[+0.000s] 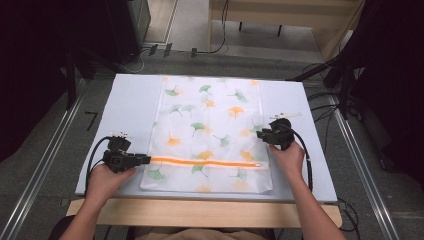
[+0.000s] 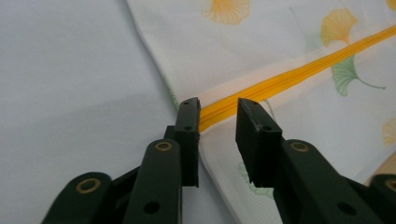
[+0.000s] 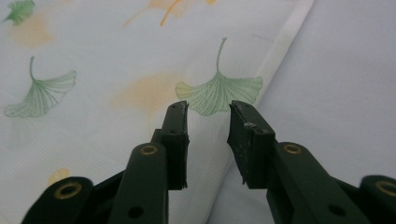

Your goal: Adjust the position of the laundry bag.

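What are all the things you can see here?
Bag: one, white with green and orange leaf prints, lying flat in the middle of the table.
Zip: one, orange, running across the bag near the person's edge.
Table: one, pale grey top with a wooden front edge.
Cables: a few, black, on the floor beyond the table.
Left gripper: one, black, jaws open at the zip's left end.
Right gripper: one, black, jaws open over the bag's right edge.
Hands: two, each holding a gripper, coming in from the bottom.
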A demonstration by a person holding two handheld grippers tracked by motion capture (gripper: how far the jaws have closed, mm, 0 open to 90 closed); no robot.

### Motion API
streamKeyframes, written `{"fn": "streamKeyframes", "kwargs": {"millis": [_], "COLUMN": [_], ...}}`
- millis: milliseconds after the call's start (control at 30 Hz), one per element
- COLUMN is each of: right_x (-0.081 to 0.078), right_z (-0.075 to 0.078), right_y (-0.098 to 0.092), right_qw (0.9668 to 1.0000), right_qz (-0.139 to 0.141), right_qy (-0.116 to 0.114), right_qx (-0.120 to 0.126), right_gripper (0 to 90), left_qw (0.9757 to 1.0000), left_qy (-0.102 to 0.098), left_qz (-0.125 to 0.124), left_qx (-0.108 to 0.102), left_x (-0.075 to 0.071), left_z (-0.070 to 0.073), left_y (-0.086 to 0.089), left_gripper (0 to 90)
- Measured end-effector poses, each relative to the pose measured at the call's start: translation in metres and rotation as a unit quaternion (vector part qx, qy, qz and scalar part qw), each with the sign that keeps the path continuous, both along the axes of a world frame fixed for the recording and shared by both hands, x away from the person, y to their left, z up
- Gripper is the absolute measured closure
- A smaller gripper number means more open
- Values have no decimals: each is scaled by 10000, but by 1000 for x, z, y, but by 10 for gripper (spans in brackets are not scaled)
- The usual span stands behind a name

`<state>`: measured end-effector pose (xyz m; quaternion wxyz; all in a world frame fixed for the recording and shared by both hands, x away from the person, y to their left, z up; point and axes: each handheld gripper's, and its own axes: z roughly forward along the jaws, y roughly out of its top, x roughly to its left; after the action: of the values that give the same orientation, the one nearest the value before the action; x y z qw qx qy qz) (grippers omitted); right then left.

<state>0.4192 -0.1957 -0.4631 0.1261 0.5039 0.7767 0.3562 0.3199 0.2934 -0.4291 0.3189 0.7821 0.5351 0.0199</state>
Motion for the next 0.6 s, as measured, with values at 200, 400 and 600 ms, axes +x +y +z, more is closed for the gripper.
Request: {"fn": "streamKeyframes", "kwargs": {"millis": [200,400,600], "right_x": [-6,-17,-37], "right_z": [7,13,21], "right_y": [-4,-3,-2], "right_qw": [9999,9997,9987], "right_qz": [56,213,501], "right_qy": [-97,-70,0], "right_qx": [88,68,41], "right_gripper": [659,649,658], "left_qw": [9998,9989,9976], "left_qy": [-117,-284,-410], "left_qz": [-162,-353,-509], "left_qx": [-20,-84,-242], "left_x": [0,0,-2], "left_z": [6,15,26], "left_y": [-8,-19,-29], "left_gripper": [613,506,453]}}
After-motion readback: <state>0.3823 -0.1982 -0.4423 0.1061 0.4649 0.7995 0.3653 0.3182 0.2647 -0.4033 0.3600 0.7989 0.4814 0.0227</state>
